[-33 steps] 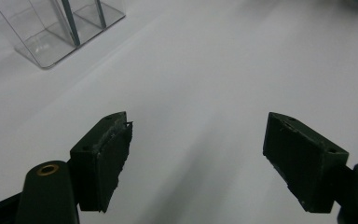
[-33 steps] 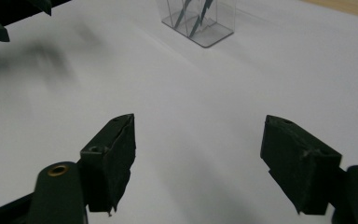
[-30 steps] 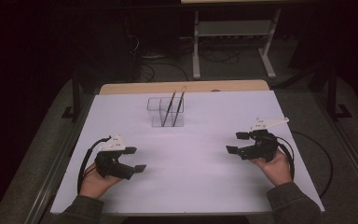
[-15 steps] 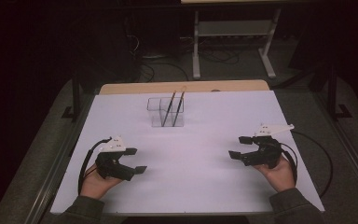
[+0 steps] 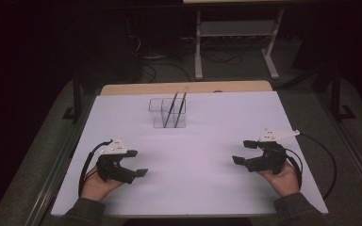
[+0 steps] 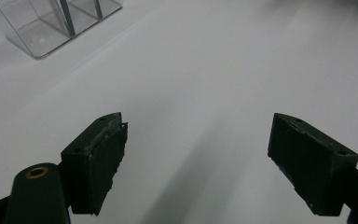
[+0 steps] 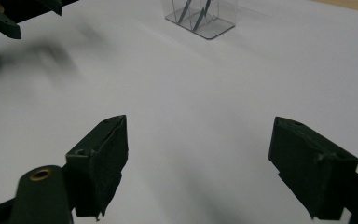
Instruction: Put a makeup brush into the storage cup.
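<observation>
Left gripper and right gripper rest on the white table, jaws spread, nothing held; clear holder holds 2 pencils

Bright table, dark surroundings

The white table is evenly lit from above while the room beyond is left nearly black; soft shadows are cast, and the right gripper view's far corner is blurred.
</observation>
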### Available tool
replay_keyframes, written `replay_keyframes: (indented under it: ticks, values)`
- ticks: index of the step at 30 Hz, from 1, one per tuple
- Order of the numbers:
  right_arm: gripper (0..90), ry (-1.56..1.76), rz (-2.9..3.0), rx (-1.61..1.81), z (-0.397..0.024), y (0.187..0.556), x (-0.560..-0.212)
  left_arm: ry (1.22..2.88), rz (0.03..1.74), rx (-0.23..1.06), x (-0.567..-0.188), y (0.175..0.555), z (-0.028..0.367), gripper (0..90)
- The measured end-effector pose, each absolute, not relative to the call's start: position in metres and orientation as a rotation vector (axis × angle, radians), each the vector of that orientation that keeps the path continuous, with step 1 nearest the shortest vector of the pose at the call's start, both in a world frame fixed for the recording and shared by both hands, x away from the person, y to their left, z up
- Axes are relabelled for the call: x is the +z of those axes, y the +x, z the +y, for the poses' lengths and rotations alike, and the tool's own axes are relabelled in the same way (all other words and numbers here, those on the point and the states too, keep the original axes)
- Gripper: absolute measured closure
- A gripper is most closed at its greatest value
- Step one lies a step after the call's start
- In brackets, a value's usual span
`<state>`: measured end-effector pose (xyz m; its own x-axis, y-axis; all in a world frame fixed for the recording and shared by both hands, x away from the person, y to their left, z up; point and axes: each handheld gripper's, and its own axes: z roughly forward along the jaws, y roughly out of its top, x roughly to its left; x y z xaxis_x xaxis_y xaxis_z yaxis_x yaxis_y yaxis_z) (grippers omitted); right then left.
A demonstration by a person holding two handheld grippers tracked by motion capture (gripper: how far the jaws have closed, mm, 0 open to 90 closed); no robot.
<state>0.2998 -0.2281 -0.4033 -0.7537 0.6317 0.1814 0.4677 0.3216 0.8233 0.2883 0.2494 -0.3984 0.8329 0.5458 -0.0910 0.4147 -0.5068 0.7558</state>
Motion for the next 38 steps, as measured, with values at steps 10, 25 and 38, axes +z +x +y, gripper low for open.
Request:
replay_keyframes:
  ticks: [10,25,38]
  values:
    - [15.7,1.017,2.387,1.401,-0.2295,0.2953,-0.4052,2.171,0.702,0.200,-0.3986,0.2875,0.2511,17.0]
    - [14.9,1.018,2.367,1.410,-0.2310,0.2921,-0.4063,2.180,0.692,0.211,-0.3995,0.2871,0.2510,17.0]
    - [14.9,1.003,2.394,1.384,-0.2293,0.2923,-0.4092,2.185,0.690,0.205,-0.4002,0.2877,0.2504,16.9]
